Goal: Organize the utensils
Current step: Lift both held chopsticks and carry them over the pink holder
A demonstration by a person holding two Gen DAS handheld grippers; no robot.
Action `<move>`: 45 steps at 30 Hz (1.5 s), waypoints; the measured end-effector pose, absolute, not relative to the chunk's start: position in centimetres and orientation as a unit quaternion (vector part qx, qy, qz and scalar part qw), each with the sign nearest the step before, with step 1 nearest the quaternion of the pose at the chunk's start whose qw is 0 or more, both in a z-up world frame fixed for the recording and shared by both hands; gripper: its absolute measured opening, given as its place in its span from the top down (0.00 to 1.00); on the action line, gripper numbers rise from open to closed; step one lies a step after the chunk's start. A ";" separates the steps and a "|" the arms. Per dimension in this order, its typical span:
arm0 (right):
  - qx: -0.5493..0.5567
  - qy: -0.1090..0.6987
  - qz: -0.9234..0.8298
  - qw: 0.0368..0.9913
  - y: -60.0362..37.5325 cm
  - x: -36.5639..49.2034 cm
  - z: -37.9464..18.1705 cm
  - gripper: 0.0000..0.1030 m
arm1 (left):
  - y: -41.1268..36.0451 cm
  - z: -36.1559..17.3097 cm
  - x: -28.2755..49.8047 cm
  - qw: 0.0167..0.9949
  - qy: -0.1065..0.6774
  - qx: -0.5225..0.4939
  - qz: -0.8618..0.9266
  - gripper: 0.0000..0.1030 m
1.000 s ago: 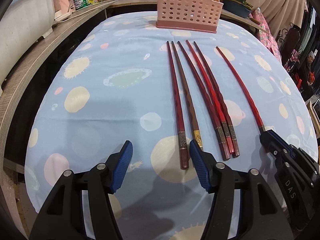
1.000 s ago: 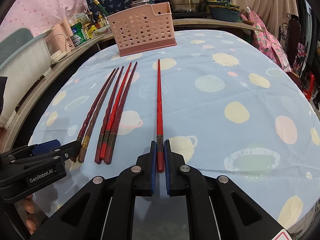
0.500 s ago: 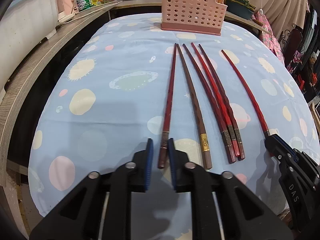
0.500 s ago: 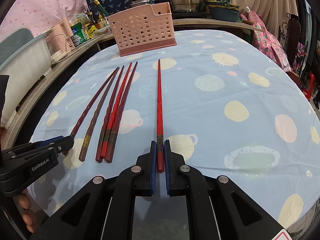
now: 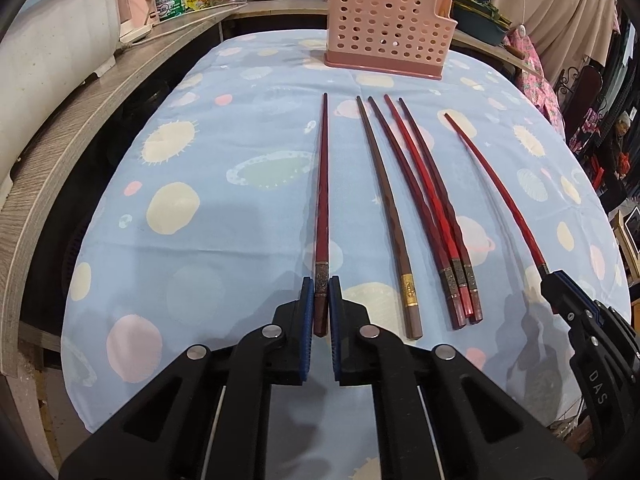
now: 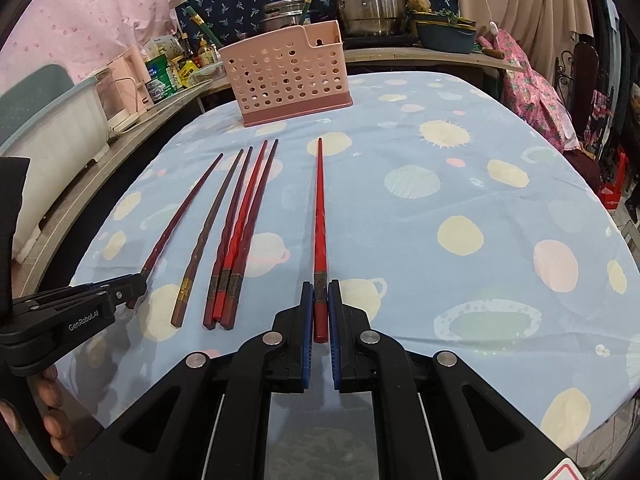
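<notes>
Several chopsticks lie lengthwise on the blue patterned tablecloth (image 5: 200,240). My left gripper (image 5: 321,292) is shut on the handle end of a dark red chopstick (image 5: 322,184), pulled a little left of the others. My right gripper (image 6: 320,296) is shut on the handle end of a bright red chopstick (image 6: 319,208), which lies apart at the right. Between them lie a brown chopstick (image 5: 386,208) and a bundle of three red ones (image 5: 432,208). A pink perforated utensil holder (image 5: 386,36) stands at the table's far end; it also shows in the right wrist view (image 6: 288,76).
A wooden counter (image 5: 80,128) runs along the left with a white tub, bottles and a pot. Steel pots (image 6: 368,4) and a blue basin stand behind the holder. Pink cloth and a chair are at the far right.
My left gripper closed on the dark red chopstick and drew it left, away from the brown one. My right gripper stayed shut on the bright red chopstick without moving.
</notes>
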State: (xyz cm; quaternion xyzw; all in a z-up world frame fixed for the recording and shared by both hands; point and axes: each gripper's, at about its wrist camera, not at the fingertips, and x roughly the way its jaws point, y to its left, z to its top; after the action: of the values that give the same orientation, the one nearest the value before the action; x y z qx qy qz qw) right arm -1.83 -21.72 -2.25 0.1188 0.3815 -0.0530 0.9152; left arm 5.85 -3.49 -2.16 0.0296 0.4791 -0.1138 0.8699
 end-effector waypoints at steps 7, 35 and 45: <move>0.131 0.342 -0.054 0.929 -22.6 -2.4 1.2 0.93 | -2.4 0.5 6.0 0.882 0.458 0.012 -0.113 0.93; 0.147 0.211 -0.053 0.965 -26.9 2.8 14.2 0.93 | -1.6 14.9 12.8 0.930 0.342 -0.038 -0.126 0.93; 0.156 0.187 -0.038 0.969 -27.5 5.8 17.3 0.93 | -2.8 19.5 15.8 0.938 0.310 -0.045 -0.146 0.93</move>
State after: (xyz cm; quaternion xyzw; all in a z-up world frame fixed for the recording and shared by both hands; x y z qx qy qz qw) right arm 5.83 -27.50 17.25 0.1563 0.1871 -0.0381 0.9691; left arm 15.75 -2.78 19.50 -0.0446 0.3097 -0.1461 0.9385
